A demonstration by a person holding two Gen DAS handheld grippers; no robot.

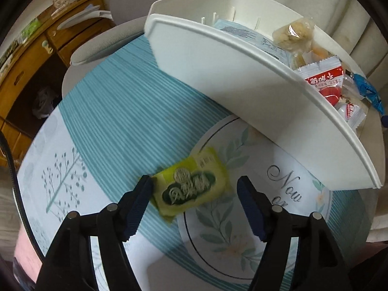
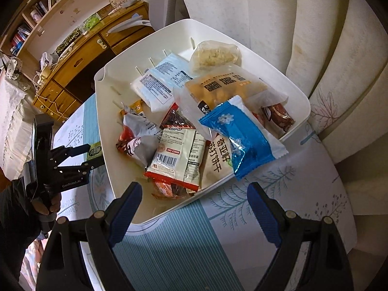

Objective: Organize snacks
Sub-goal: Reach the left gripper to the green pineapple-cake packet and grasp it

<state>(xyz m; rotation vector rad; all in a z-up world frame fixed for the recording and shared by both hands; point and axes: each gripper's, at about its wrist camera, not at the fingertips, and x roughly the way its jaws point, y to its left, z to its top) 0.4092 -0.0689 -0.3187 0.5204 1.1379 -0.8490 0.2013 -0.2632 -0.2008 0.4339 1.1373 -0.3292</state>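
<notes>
A yellow-green snack packet (image 1: 190, 185) lies on the patterned tablecloth (image 1: 116, 126), just left of the white bin (image 1: 242, 89). My left gripper (image 1: 194, 189) is open with its jaws on either side of the packet; the left pad (image 1: 139, 208) touches its edge. The right wrist view shows the same gripper (image 2: 91, 154) around the packet (image 2: 95, 149) beside the bin's left wall (image 2: 104, 131). The bin holds several snack packets, with a blue one (image 2: 238, 138) hanging over its near rim. My right gripper (image 2: 194, 208) is open and empty over the bin's near corner.
A wooden cabinet (image 2: 72, 68) and bookshelf stand at the back left. A cream sofa (image 2: 315, 36) rises behind and right of the bin. A grey chair back (image 1: 104, 43) sits beyond the table's far edge.
</notes>
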